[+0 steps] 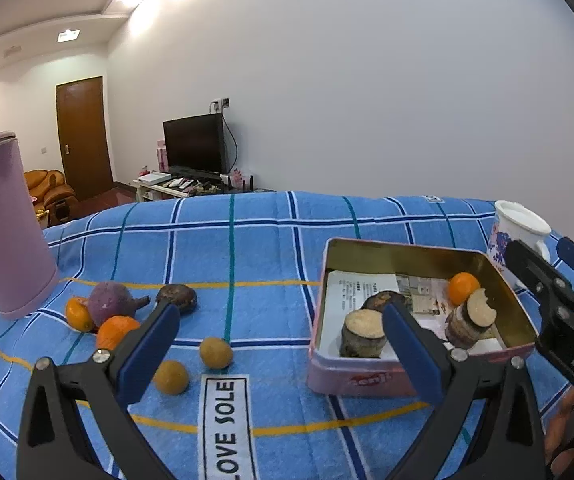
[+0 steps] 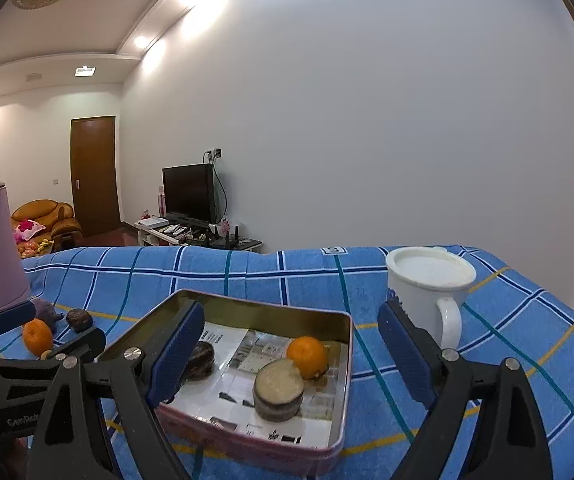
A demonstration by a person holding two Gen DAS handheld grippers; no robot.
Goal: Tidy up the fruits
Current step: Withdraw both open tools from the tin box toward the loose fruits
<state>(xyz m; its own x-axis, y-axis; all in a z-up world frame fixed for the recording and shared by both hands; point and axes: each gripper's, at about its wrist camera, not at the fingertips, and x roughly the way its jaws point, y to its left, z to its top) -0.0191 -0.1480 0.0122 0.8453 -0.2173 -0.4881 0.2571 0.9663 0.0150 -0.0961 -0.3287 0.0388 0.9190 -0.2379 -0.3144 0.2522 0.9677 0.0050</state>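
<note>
A pink tin [image 1: 319, 364] lined with printed paper holds an orange [image 1: 462, 288], a dark fruit [image 1: 383, 300] and two cut root pieces [image 1: 363, 338]. Left of it on the blue checked cloth lie two oranges [image 1: 115, 330], a purple fruit [image 1: 110, 300], a dark brown fruit [image 1: 178, 298] and two tan round fruits [image 1: 215, 353]. My left gripper [image 1: 281, 344] hangs open above the cloth, touching nothing. My right gripper [image 2: 291, 320] hangs open over the tin [image 2: 339, 412], above the orange [image 2: 307, 356] and a root piece [image 2: 279, 388], holding nothing.
A tall pink tumbler [image 1: 3, 232] stands at the cloth's left end, close behind the loose fruit. A white mug [image 2: 431, 280] with a lid stands right of the tin. The cloth's far edge drops off toward a TV stand and sofa.
</note>
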